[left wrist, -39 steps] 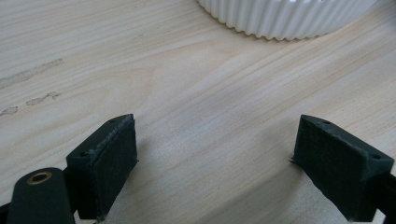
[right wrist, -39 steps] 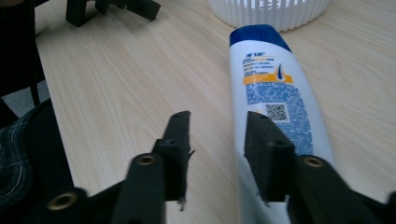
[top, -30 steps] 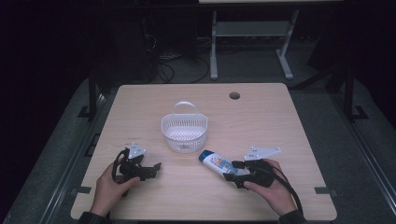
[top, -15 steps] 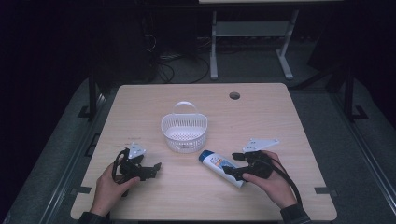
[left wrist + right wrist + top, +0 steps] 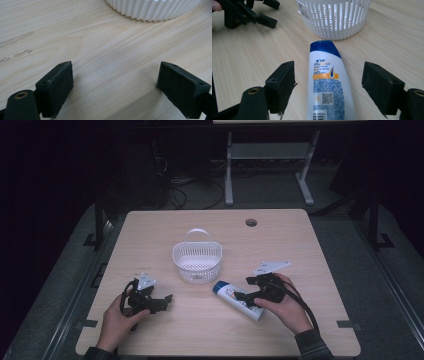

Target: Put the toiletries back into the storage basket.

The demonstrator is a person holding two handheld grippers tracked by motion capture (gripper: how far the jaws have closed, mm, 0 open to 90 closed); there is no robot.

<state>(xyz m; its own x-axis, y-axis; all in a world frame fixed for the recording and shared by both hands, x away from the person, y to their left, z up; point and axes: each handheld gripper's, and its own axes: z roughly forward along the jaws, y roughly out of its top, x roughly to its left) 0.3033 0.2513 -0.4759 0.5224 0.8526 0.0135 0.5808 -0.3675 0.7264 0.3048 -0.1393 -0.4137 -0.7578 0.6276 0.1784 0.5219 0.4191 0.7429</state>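
While the bottle (image 5: 329, 82) lies flat on the table (image 5: 300, 235), the right tongs (image 5: 329, 87) straddle it, their jaws spread wide on either side with wood showing in both gaps, so neither pad touches it. Those jaws have just been opening, with the bottle between them. Its blue cap points away toward the basket (image 5: 334, 17), which stands just beyond, apart from the cap. The bottle's lower end is cut off by the bottom edge of the right gripper view, and its small print is too fine to read. In the high view the right hand (image 5: 285, 305) covers part of the bottle (image 5: 235, 296). Farther left, the left tongs (image 5: 115, 85) rest low over bare table, spread with nothing between them. The basket's (image 5: 152, 10) top is cut off there.
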